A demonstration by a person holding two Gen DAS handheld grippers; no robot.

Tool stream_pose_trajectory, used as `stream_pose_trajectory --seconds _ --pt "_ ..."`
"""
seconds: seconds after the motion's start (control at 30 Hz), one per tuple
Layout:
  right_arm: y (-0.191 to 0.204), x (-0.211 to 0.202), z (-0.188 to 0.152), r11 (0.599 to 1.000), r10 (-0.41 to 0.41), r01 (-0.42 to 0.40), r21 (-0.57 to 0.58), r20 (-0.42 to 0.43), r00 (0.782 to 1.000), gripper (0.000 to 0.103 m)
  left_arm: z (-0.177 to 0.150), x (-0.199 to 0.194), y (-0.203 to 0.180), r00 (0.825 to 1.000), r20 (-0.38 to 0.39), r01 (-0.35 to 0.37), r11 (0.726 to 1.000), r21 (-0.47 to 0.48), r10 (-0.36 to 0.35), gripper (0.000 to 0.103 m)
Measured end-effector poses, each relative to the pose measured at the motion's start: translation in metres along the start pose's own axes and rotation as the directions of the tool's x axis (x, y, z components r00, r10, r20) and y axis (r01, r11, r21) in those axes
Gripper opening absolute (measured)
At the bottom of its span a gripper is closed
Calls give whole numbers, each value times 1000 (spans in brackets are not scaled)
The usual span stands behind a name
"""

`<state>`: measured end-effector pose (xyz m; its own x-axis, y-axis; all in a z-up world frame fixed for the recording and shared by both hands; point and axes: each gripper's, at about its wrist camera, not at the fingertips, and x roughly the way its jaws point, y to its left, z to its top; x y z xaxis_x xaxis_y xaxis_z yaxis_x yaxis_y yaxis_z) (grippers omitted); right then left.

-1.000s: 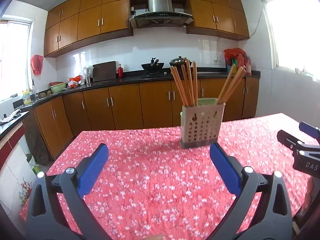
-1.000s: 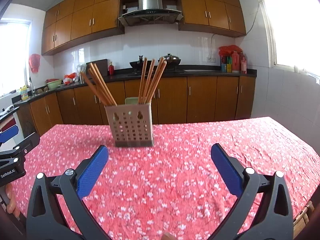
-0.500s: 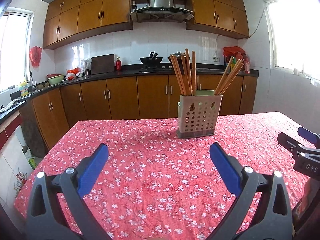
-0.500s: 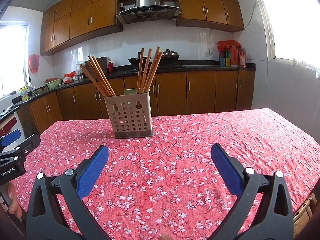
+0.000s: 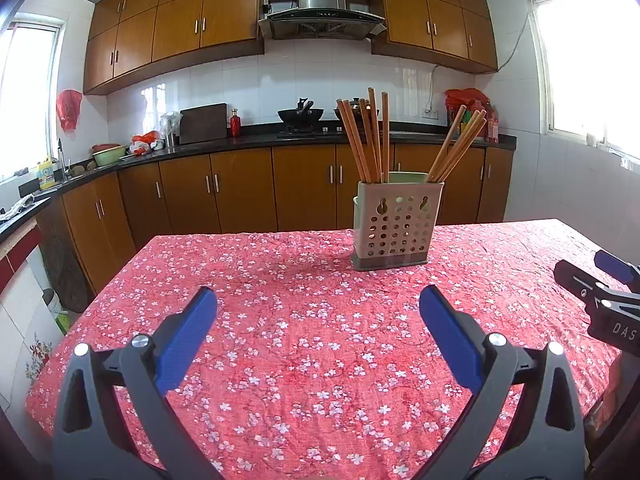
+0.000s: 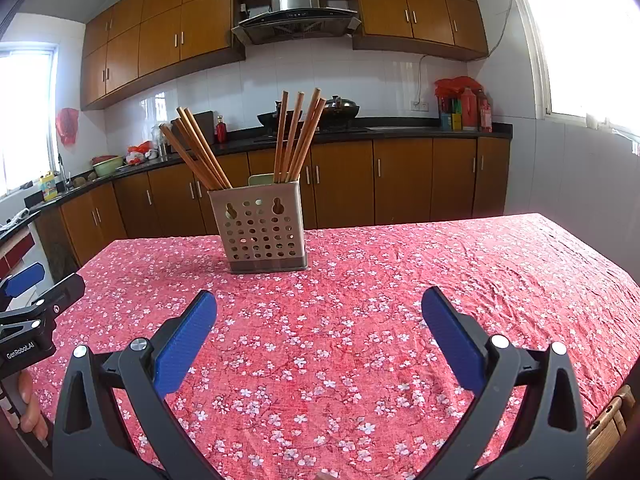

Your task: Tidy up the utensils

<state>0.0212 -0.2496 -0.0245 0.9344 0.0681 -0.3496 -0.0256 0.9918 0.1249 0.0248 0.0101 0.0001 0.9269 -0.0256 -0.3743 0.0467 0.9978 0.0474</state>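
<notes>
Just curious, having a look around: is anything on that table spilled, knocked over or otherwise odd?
Nothing stands out. The perforated holder stands upright on the floral tablecloth, with chopsticks leaning in two loose bunches inside it. The cloth is only slightly wrinkled. Both grippers, left gripper and right gripper, are open and empty.

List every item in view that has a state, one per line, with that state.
left hand-held gripper: open, empty, above the tablecloth
right hand-held gripper: open, empty, above the tablecloth
utensil holder: upright on the tablecloth
chopsticks: standing in the holder in two leaning bunches
lower cabinet doors: shut
upper cabinet doors: shut
wok: on the stove
</notes>
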Motion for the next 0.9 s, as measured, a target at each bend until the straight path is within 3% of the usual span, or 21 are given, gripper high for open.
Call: stream_pose_trajectory --seconds 0.9 --pt "-1 4 -1 1000 4 -4 5 -8 1000 101 0 3 -1 1000 -6 7 1000 1 -7 99"
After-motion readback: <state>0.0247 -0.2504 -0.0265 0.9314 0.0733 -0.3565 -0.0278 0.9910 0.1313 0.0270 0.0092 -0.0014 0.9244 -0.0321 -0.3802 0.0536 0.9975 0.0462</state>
